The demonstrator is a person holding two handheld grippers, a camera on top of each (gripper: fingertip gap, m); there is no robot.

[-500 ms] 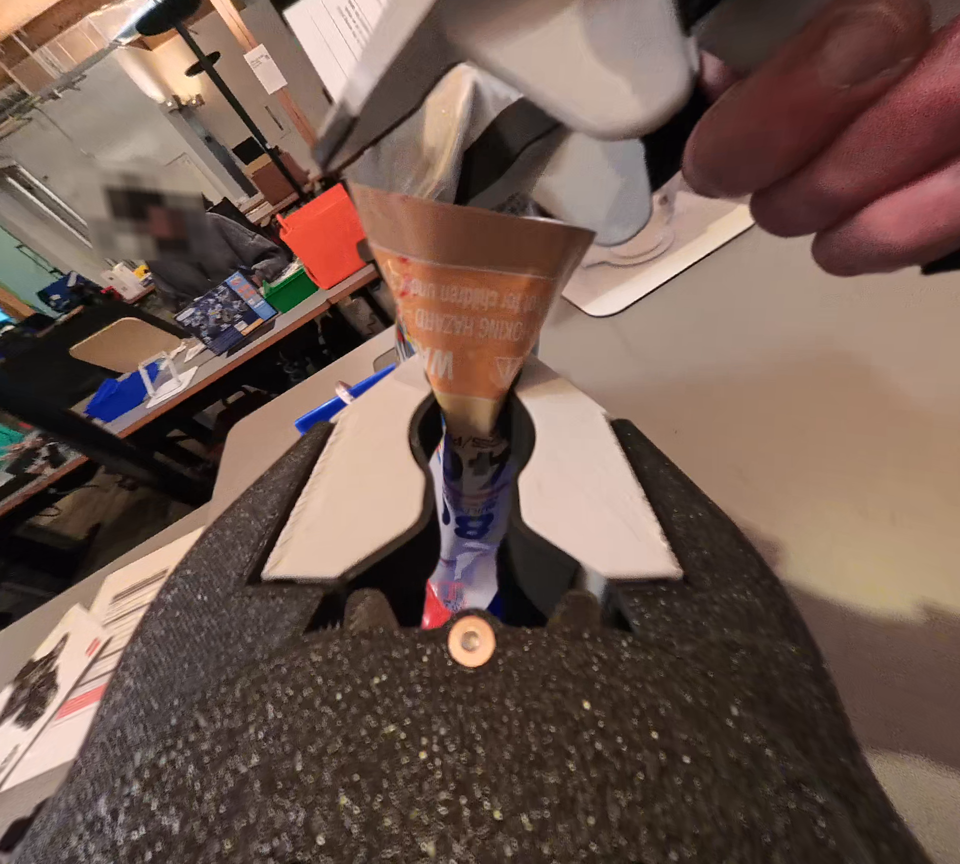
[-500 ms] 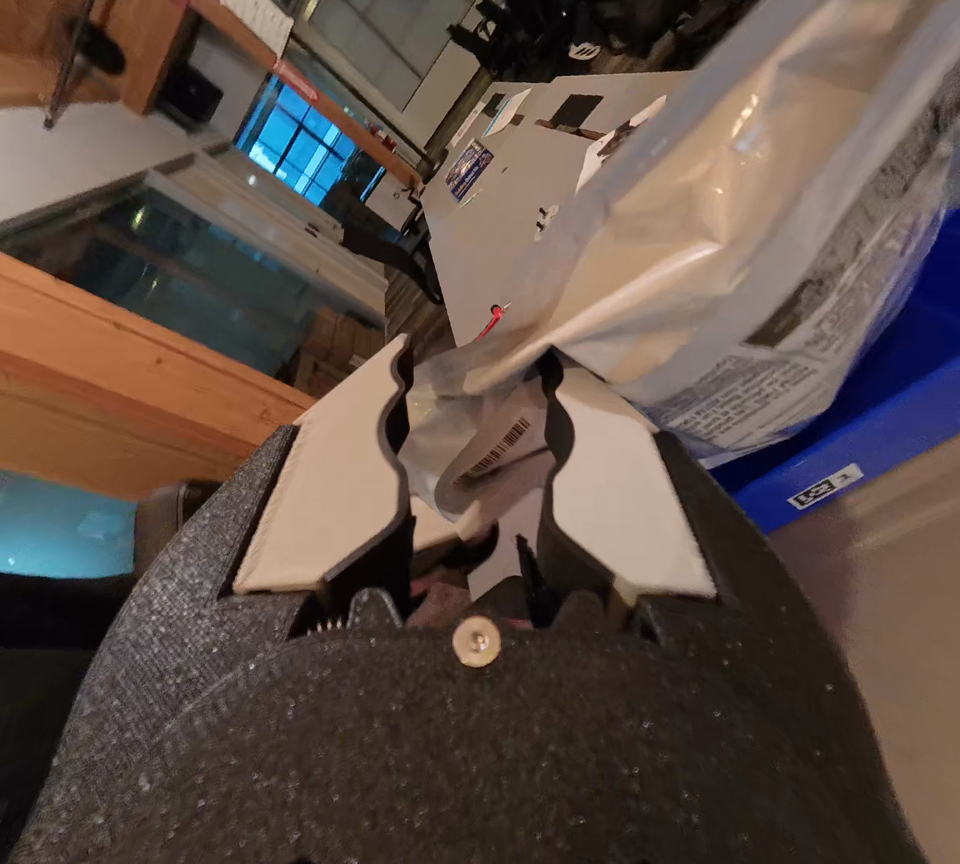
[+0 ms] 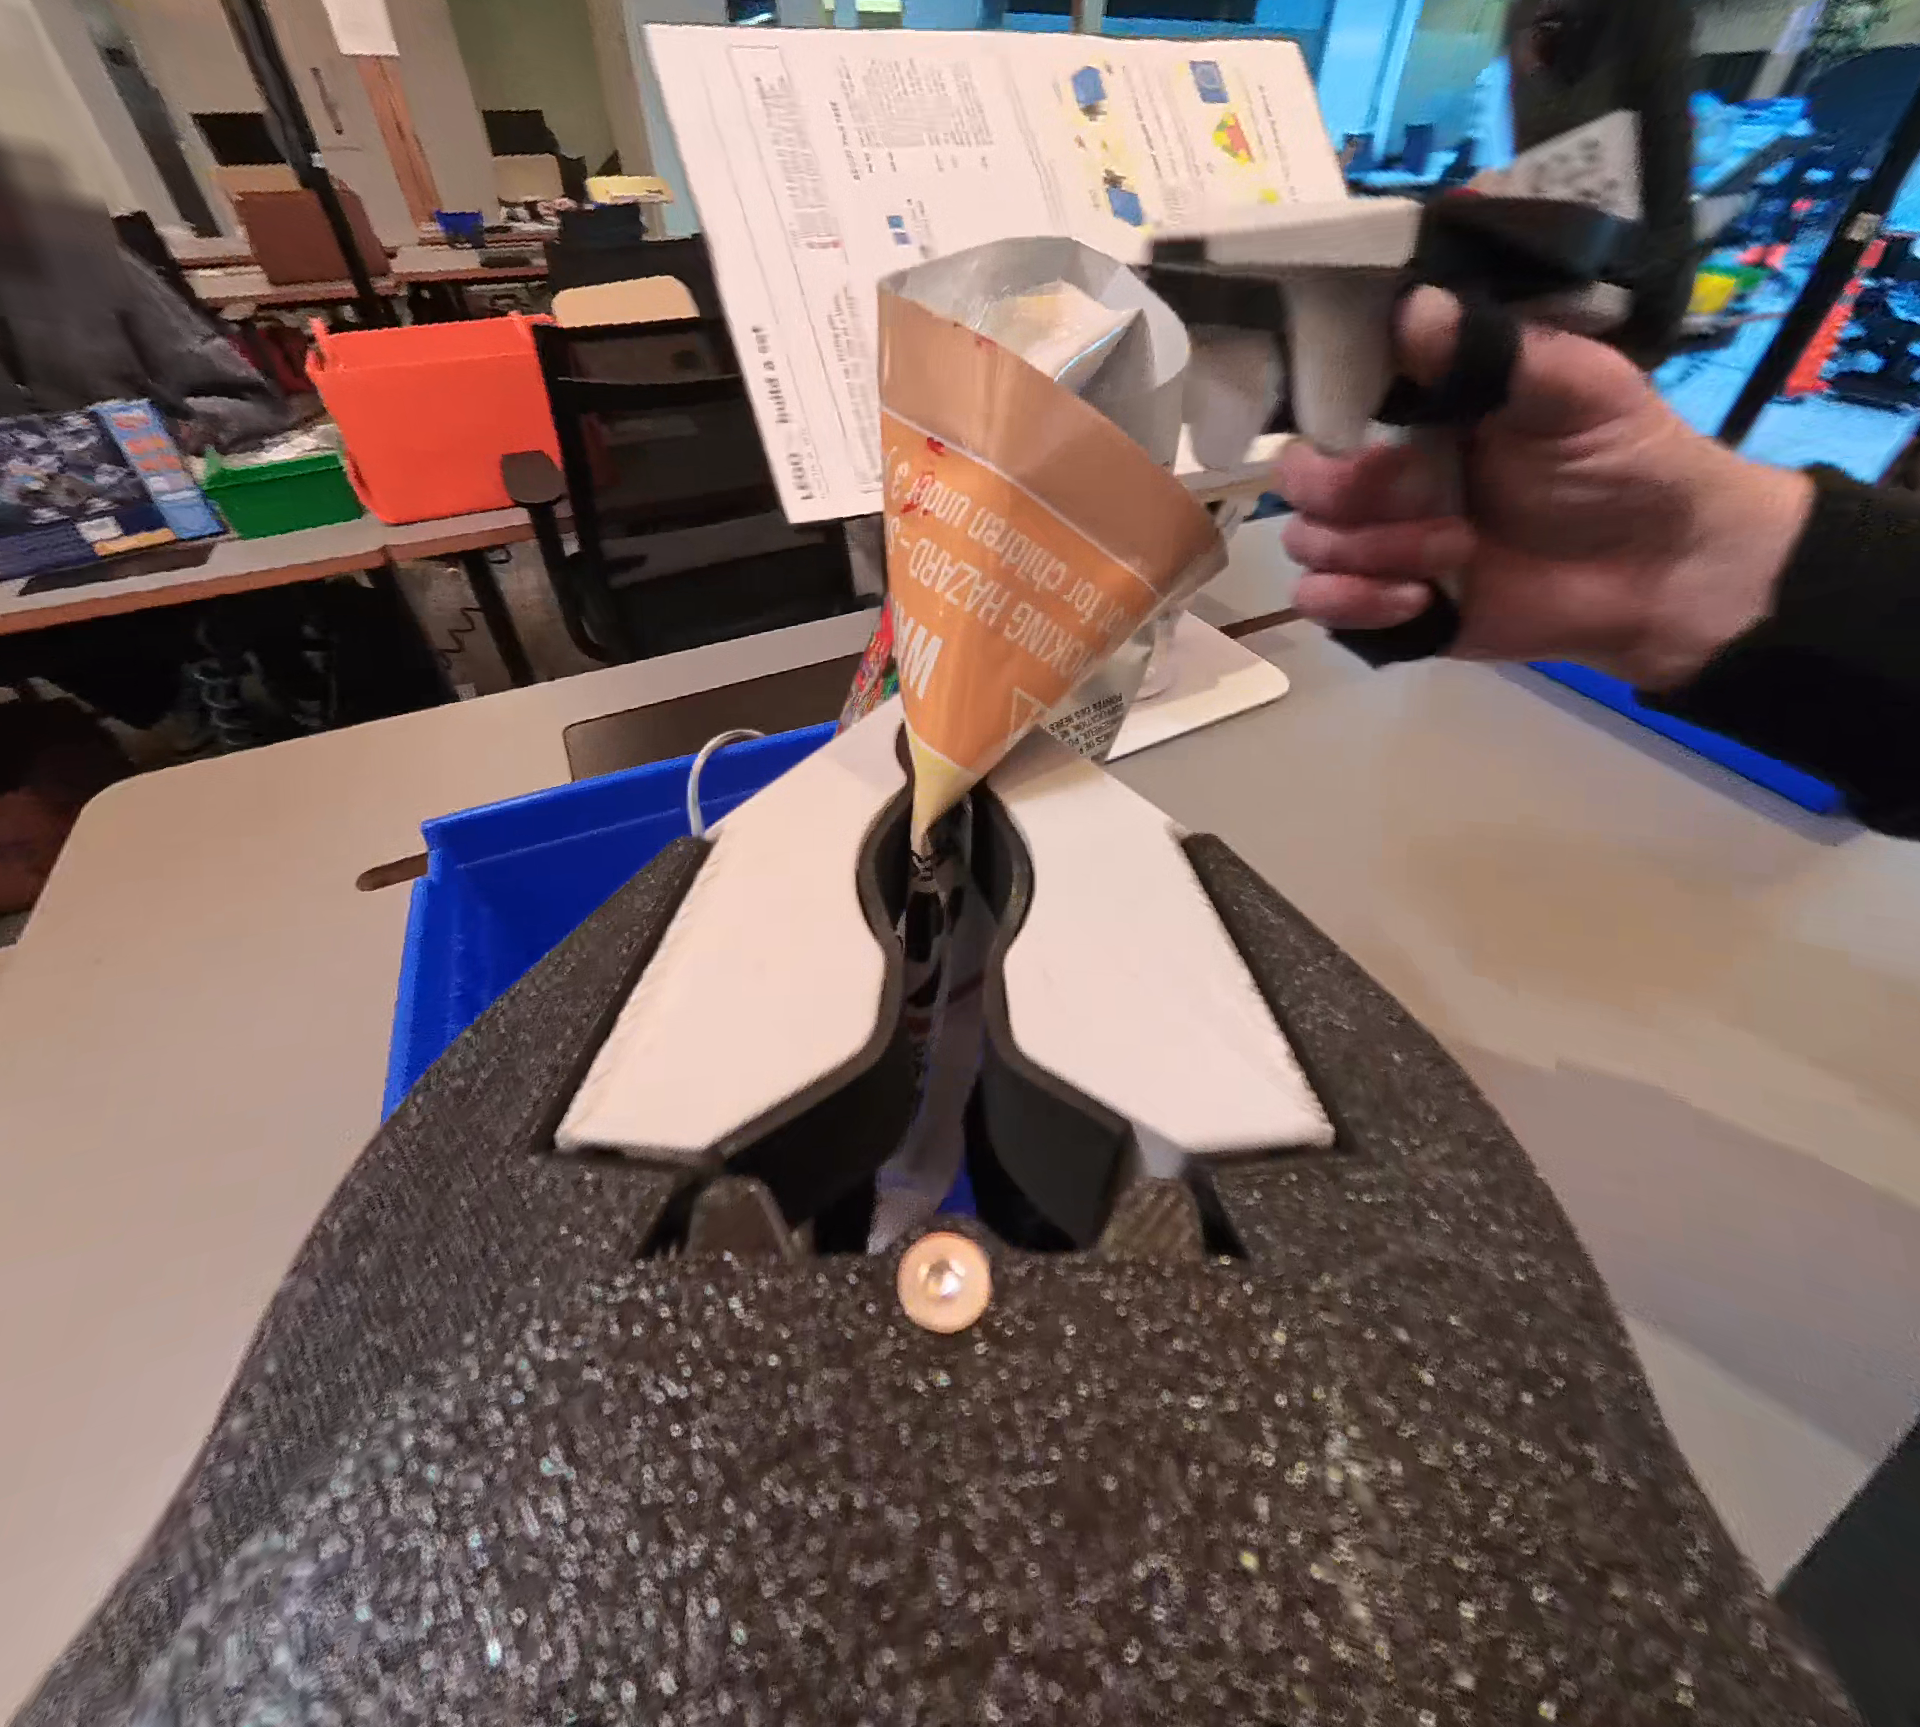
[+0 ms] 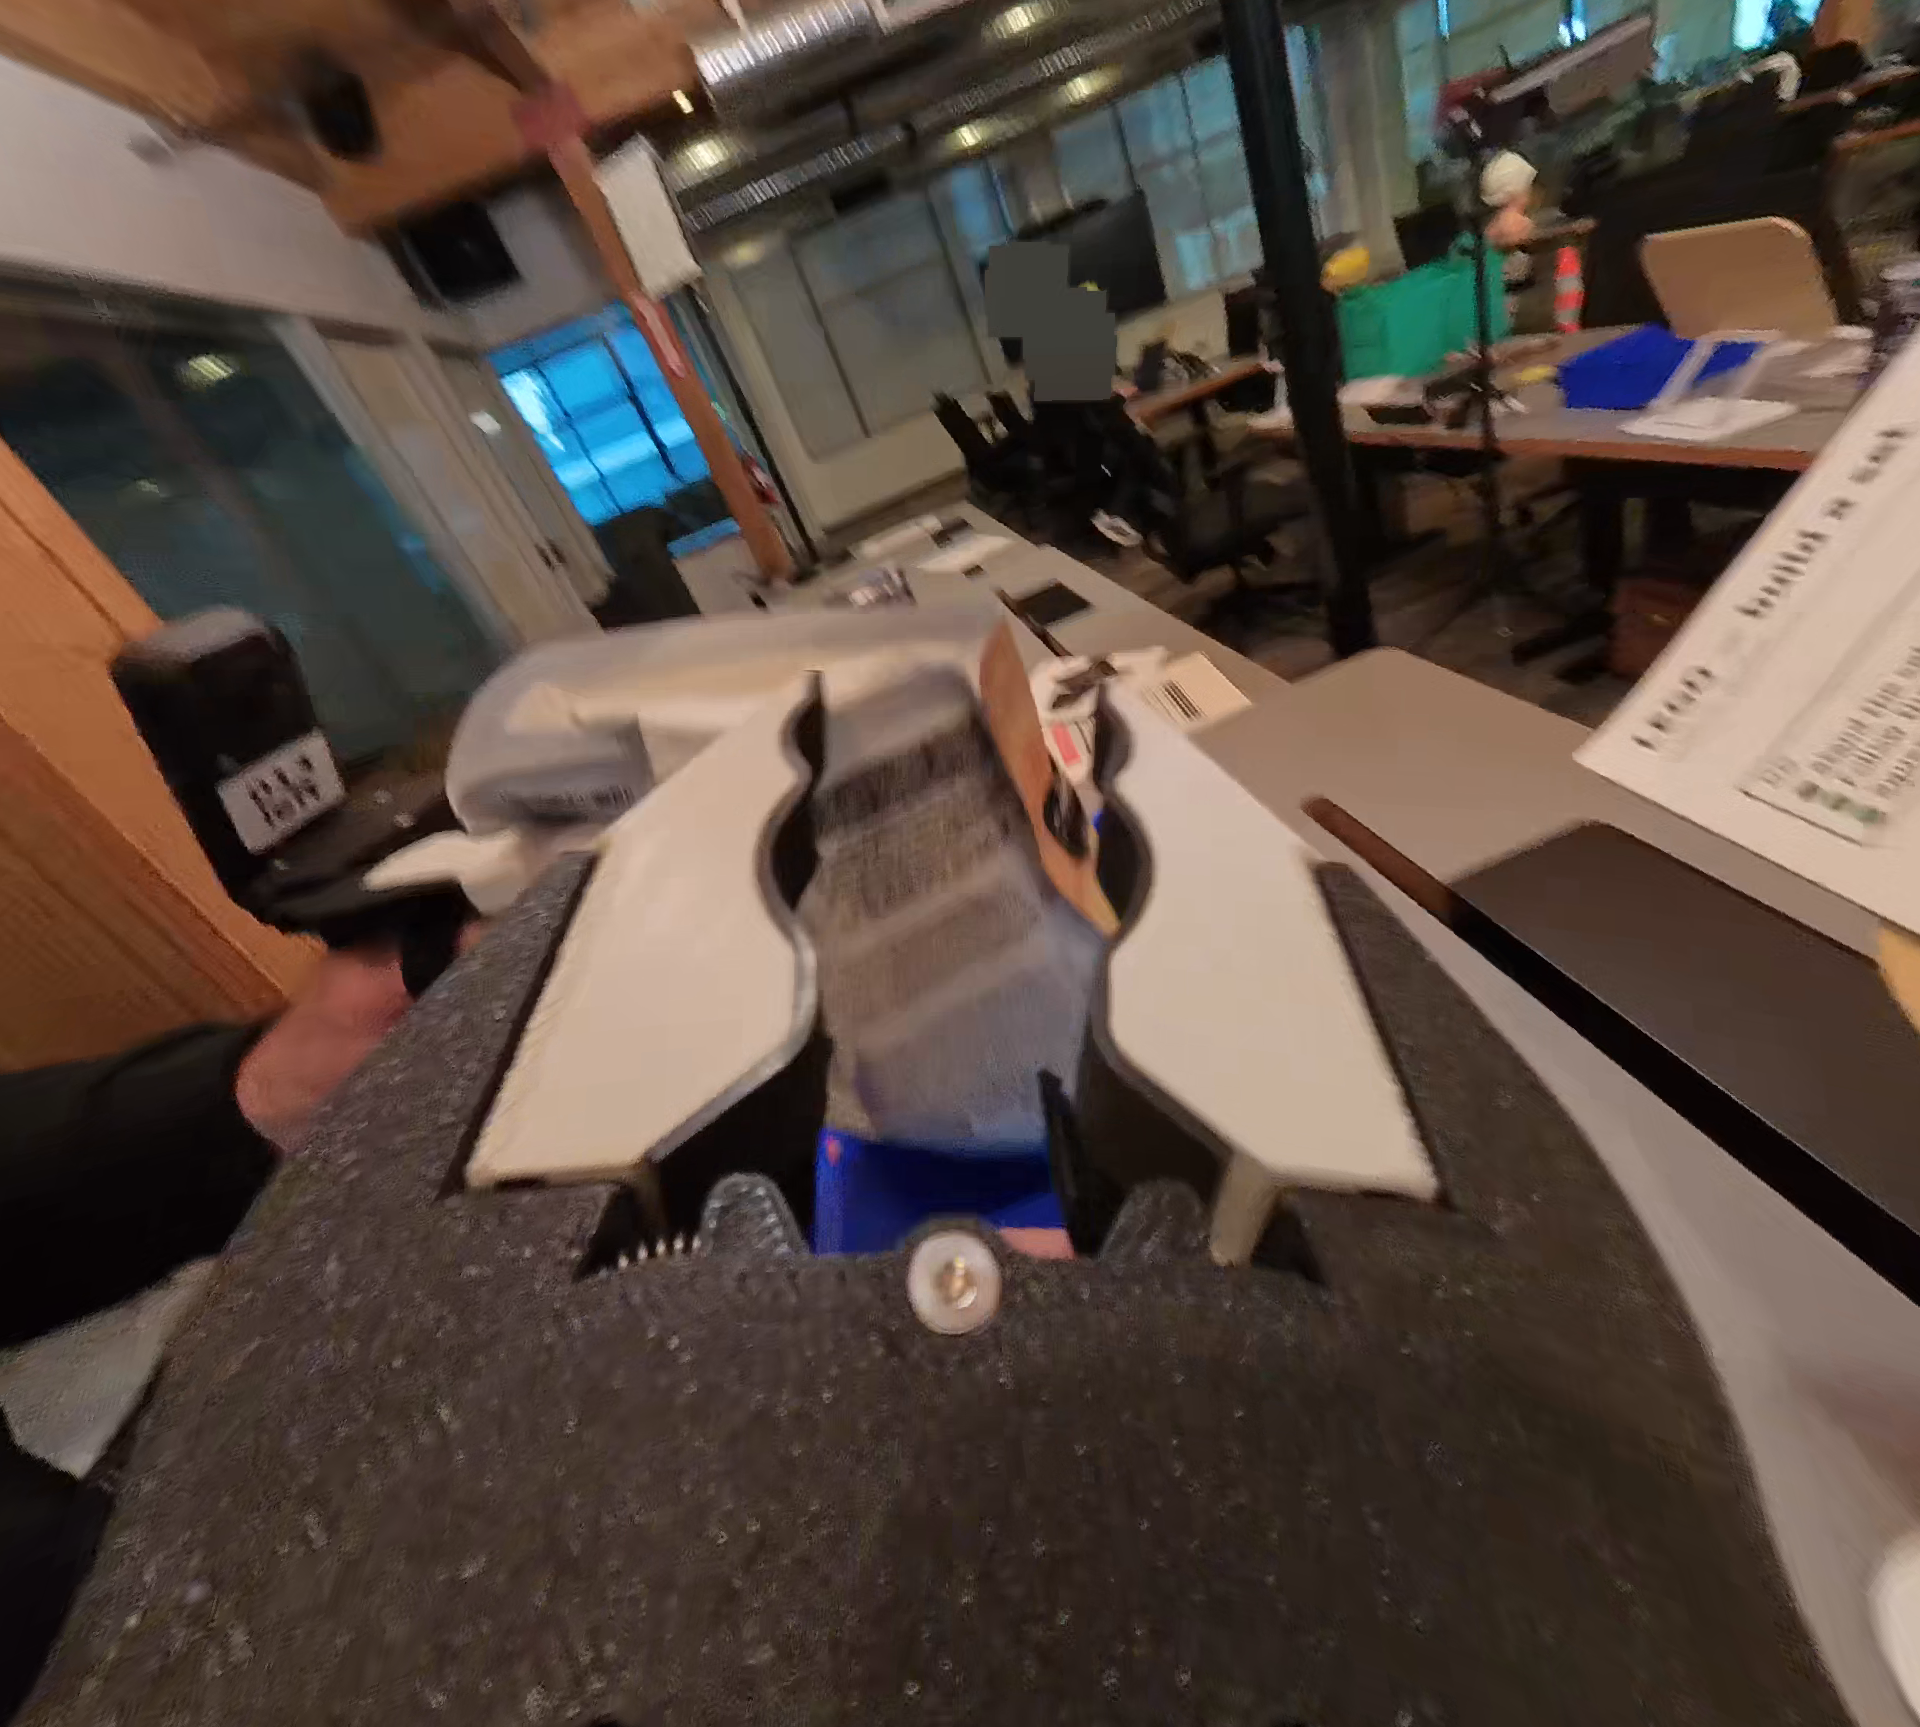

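Foil pouch (image 3: pixel 1018 534) is pinched at its lower tip by the closed left gripper (image 3: pixel 940 784) and is held above it as a twisted cone. The right gripper (image 4: pixel 961 721), overhead half a second ago, is now swung level. Its jaws are set apart around the pouch's far end, but whether that end is clamped cannot be told.

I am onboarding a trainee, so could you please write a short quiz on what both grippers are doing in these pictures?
1. True or false: the left gripper is shut on the bag.
2. Which bin lies just beyond the left gripper on the near table? A) orange B) green C) blue
3. In the left view, what sort of thing stands propped upright behind the bag?

Key
1. True; its jaws pinch the bag's narrow twisted end.
2. C, the blue bin.
3. A printed sheet.

The right gripper, blurred, has the bag between its fingers.
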